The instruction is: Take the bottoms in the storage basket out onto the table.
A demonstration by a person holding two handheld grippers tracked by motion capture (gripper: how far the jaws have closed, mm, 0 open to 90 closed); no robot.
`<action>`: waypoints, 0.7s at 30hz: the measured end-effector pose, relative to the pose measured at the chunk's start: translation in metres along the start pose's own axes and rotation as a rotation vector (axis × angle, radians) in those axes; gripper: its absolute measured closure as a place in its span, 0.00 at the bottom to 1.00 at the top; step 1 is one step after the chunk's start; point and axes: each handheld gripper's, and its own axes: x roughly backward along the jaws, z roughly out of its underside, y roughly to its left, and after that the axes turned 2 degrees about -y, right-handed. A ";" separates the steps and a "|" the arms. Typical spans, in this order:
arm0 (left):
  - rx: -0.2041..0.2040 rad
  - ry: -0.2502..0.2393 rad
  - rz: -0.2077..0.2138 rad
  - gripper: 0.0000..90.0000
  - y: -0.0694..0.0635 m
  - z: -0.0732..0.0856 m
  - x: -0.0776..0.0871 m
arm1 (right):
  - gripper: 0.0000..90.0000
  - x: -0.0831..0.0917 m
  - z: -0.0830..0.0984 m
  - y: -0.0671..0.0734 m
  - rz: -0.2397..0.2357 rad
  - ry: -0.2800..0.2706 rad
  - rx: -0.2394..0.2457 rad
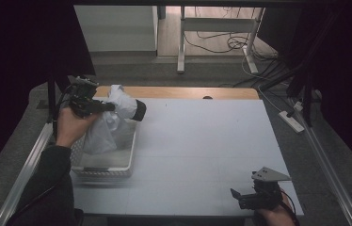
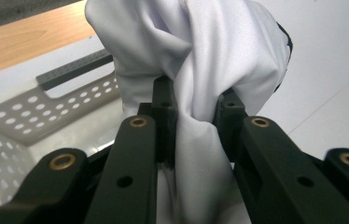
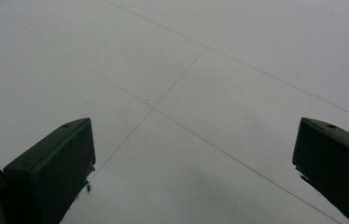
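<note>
The left tool point(image 2: 193, 116) held the white cloth garment with black trim point(image 2: 196, 56) clamped above the perforated white plastic basket point(image 1: 102, 165), removal half done, while the right tool point(image 3: 193, 154) gaped wide over the pale surface point(image 1: 202, 141).

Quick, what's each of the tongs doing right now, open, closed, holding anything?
Left tongs: closed on the white cloth, above the basket.
Right tongs: open, holding nothing, over the table.
</note>
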 end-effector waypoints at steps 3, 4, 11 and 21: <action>-0.008 -0.011 0.010 0.84 -0.004 -0.004 0.002 | 0.00 0.000 0.000 0.000 0.000 0.000 0.000; -0.013 -0.016 0.019 0.84 -0.007 -0.006 0.004 | 0.00 0.000 0.000 0.000 0.000 0.000 0.000; -0.032 -0.034 0.022 0.84 -0.017 -0.014 0.007 | 0.00 0.000 0.000 0.000 0.000 0.000 0.001; -0.057 -0.058 0.068 0.84 -0.034 -0.028 0.008 | 0.00 0.000 0.000 0.000 -0.001 0.001 0.001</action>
